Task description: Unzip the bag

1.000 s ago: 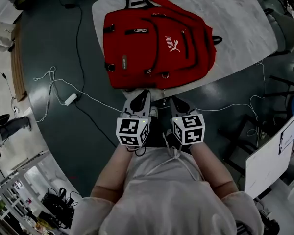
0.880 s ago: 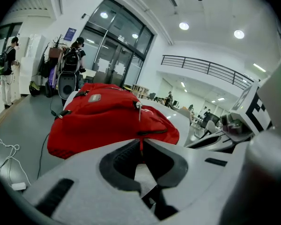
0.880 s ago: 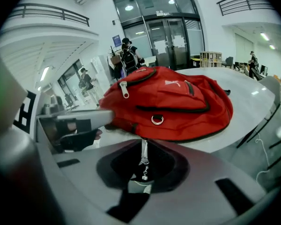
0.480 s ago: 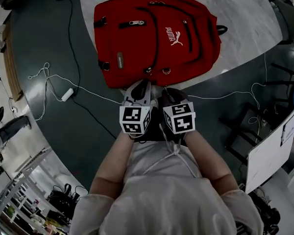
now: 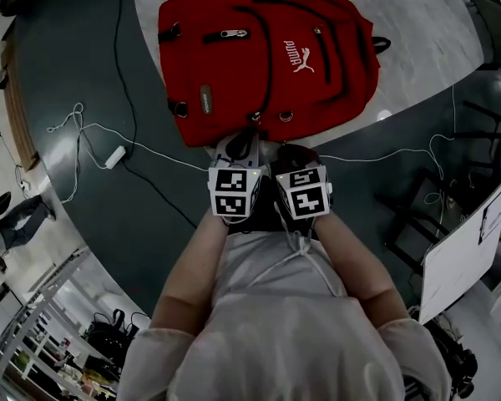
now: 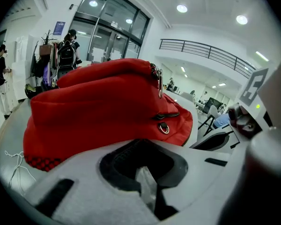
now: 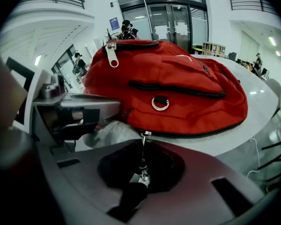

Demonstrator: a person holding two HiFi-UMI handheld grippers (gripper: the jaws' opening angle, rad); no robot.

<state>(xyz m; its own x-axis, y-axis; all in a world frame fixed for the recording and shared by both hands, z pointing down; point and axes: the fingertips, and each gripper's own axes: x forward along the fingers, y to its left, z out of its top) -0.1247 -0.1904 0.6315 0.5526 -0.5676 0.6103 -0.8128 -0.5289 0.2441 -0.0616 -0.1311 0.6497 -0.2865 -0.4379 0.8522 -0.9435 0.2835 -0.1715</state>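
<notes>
A red backpack (image 5: 267, 57) lies flat on a pale round table (image 5: 426, 40), its bottom edge toward me. Both grippers sit side by side at that edge. My right gripper (image 5: 290, 153) is shut on the metal zipper pull (image 7: 141, 170), which hangs from the black zipper line (image 7: 187, 134) along the bag's bottom seam (image 7: 178, 121). My left gripper (image 5: 240, 144) is just left of it, jaws together, a short way in front of the backpack (image 6: 107, 102) and not touching it. In the left gripper view (image 6: 147, 191) nothing of the bag lies between its jaws.
White cables and a small adapter (image 5: 115, 155) trail over the dark floor left of the table. A white board (image 5: 468, 249) and dark chair frames (image 5: 417, 215) stand at the right. People stand by the glass doors (image 6: 65, 50) in the background.
Both grippers have drawn closer together and moved up to the bag's bottom edge. The right gripper has shifted left onto the zipper pull.
</notes>
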